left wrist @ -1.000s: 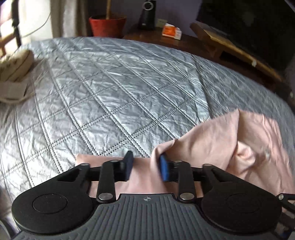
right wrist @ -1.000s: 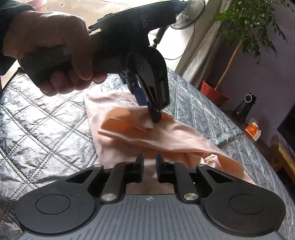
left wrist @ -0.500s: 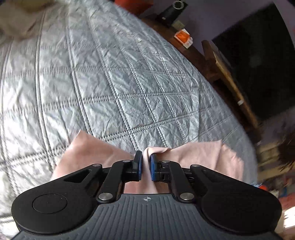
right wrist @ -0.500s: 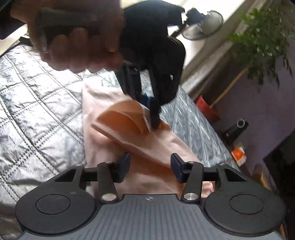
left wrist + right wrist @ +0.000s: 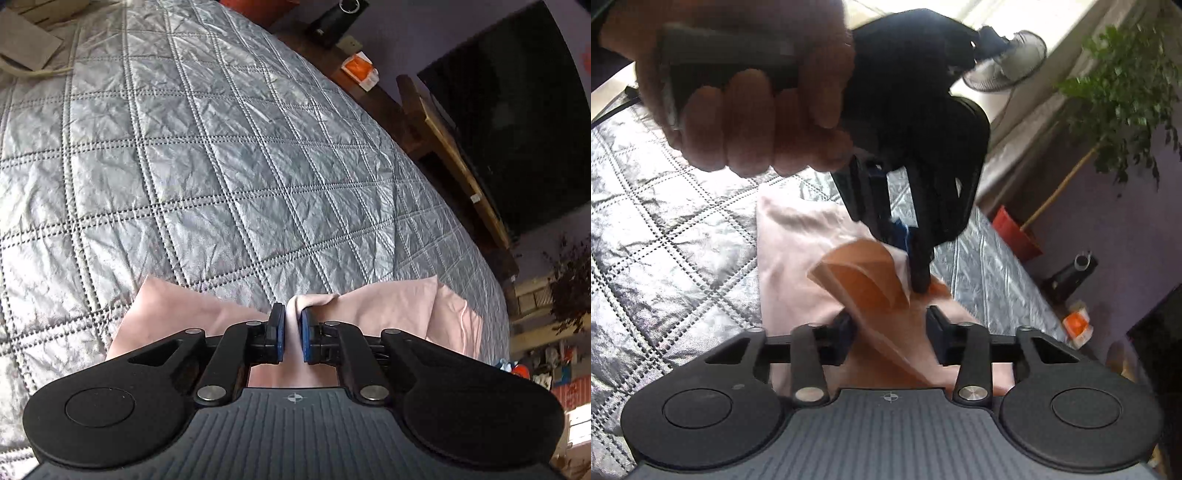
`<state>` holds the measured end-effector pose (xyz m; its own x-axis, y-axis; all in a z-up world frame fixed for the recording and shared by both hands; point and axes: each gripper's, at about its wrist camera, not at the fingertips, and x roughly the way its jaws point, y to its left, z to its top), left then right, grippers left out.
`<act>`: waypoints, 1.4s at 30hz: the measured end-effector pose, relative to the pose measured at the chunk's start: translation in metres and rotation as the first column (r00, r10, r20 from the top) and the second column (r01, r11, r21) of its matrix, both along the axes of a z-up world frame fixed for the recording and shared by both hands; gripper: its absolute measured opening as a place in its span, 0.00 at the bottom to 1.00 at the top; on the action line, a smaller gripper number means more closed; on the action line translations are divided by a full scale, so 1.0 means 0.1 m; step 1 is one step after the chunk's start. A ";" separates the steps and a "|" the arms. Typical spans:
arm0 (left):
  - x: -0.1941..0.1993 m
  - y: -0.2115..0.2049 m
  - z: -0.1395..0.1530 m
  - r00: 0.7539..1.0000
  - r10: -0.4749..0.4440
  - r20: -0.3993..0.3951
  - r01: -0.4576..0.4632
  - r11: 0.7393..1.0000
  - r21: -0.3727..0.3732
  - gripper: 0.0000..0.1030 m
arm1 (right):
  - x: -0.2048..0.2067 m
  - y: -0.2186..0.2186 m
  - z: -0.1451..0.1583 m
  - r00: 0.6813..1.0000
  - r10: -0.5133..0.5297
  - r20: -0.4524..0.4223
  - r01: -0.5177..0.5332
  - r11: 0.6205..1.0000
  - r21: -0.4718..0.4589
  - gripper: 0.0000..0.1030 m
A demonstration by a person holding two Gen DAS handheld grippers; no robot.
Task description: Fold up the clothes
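**Pink cloth pinched, second grip closing**

Pink garment lies on the quilted bedspread. My left gripper is clamped on a fold — my right gripper is closing around a raised edge. I judge the next move is lifting both together and folding over.

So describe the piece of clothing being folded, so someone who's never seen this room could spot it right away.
Start at the bed with the silvery quilted cover that fills most of the room. Near its edge lies the pink garment, a soft crumpled cloth, with the left gripper pinching a fold of it. It is the only pink cloth on the grey quilt.
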<state>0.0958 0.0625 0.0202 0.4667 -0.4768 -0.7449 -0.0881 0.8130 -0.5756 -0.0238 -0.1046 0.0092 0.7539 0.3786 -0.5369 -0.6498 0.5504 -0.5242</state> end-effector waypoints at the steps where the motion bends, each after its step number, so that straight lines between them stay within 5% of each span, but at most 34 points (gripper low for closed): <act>1: 0.01 0.01 0.00 1.000 -0.003 -0.001 0.003 1.000 -0.003 0.16 | 0.01 -0.01 0.00 1.000 -0.006 -0.018 0.006 1.000 0.003 0.17; 5: 0.02 0.02 0.03 0.999 -0.036 0.015 0.035 0.999 0.026 0.18 | 0.05 -0.09 0.00 0.997 -0.052 -0.064 0.054 0.998 0.027 0.13; 9: 0.01 0.00 0.13 0.997 -0.035 0.075 0.023 0.987 0.160 0.31 | 0.09 -0.16 0.01 0.990 -0.093 -0.107 0.100 0.993 0.064 0.12; 12: 0.00 0.08 0.12 0.998 -0.019 0.067 0.012 0.995 0.100 0.45 | 0.11 -0.19 0.03 0.986 -0.102 -0.128 0.113 0.990 0.086 0.11; 18: 0.00 0.13 0.08 0.998 0.010 0.060 -0.014 0.998 0.065 0.41 | 0.04 -0.08 0.00 0.995 -0.068 -0.073 0.072 0.996 0.059 0.15; 24: -0.05 0.08 0.16 0.994 -0.003 0.107 -0.014 0.987 0.157 0.41 | 0.01 0.01 0.02 0.999 -0.041 -0.024 0.043 0.997 0.070 0.37; 26: -0.07 0.03 0.22 0.990 -0.019 0.140 -0.011 0.976 0.215 0.41 | 0.02 0.03 0.03 0.999 -0.039 -0.032 0.041 0.997 0.072 0.34; 28: -0.08 -0.04 0.25 0.986 -0.041 0.163 -0.006 0.960 0.279 0.42 | 0.07 -0.04 0.09 0.995 -0.076 -0.072 0.086 0.986 0.141 0.05; 32: -0.10 -0.12 0.25 0.983 -0.079 0.169 0.016 0.938 0.347 0.44 | 0.13 -0.18 0.23 0.987 -0.122 -0.102 0.144 0.956 0.256 0.05; 36: -0.09 -0.27 0.20 0.976 -0.146 0.161 0.047 0.865 0.500 0.46 | 0.12 -0.27 0.35 0.986 -0.133 -0.100 0.159 0.931 0.329 0.05; 42: -0.17 -0.29 0.23 0.971 -0.167 0.173 0.041 0.823 0.567 0.49 | 0.19 -0.43 0.43 0.973 -0.210 -0.093 0.230 0.881 0.413 0.05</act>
